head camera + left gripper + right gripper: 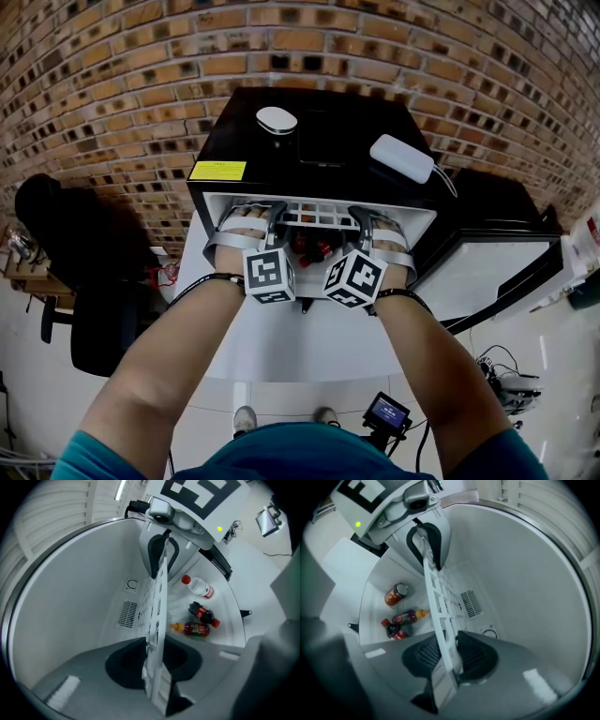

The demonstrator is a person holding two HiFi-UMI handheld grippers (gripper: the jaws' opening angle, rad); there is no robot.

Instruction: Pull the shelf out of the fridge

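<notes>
Left gripper view, unlike head's, shows shelf (157,620) pinched.

- The shelf (159,597) fills the gap between the jaws of the left tool (157,660) and of the right tool (447,656); nothing else fits there.
- Above both tools, open room runs to the fridge ceiling (70,588).
- Below and ahead of the tools, three bottles (202,613) lie on the fridge floor (225,639), well apart from the jaws.
- Straight ahead, the back wall (129,613) closes the way.
- Right of the right tool, the open door (487,267) stands well apart.
</notes>
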